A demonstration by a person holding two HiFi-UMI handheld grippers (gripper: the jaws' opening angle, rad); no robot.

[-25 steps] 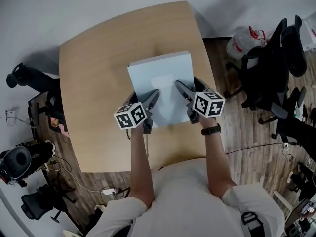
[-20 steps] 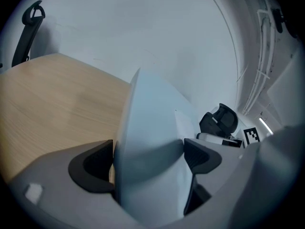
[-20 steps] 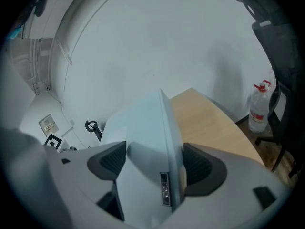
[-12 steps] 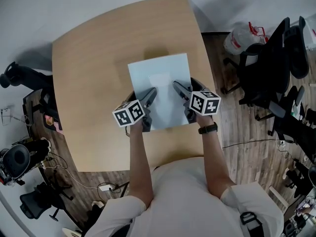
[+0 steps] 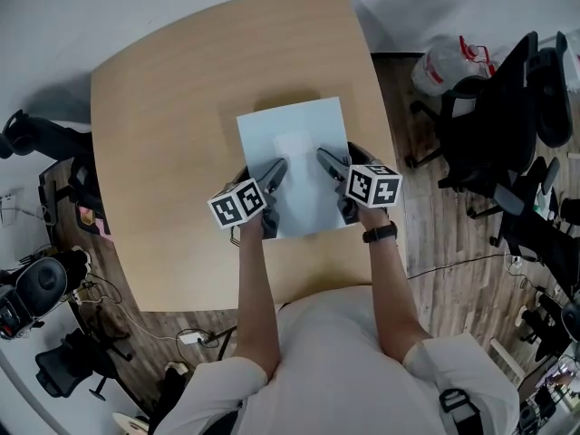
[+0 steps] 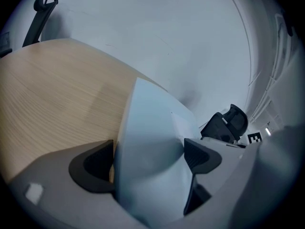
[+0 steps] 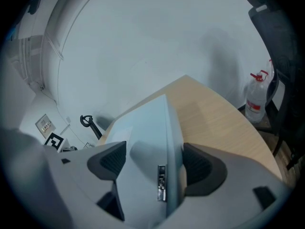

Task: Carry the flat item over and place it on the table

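A flat pale grey slab (image 5: 294, 152), like a closed laptop, hangs over the middle of the light wooden table (image 5: 163, 107) and casts a shadow past its far edge. My left gripper (image 5: 270, 184) is shut on its near left corner, and my right gripper (image 5: 332, 169) is shut on its near right edge. In the left gripper view the slab (image 6: 147, 128) fills the gap between the jaws of the left gripper (image 6: 147, 162). The right gripper view shows the slab (image 7: 147, 123), with a small port on its side, clamped in the right gripper (image 7: 155, 163).
Black office chairs (image 5: 507, 116) stand on the wooden floor to the right of the table, next to a white bag (image 5: 444, 62). A plastic bottle (image 7: 257, 99) stands by the wall. More chairs and cables (image 5: 41, 288) lie to the left.
The slab's far edge has levelled out and its shadow sits closer under it. Both grippers keep their hold and have barely moved over the table.
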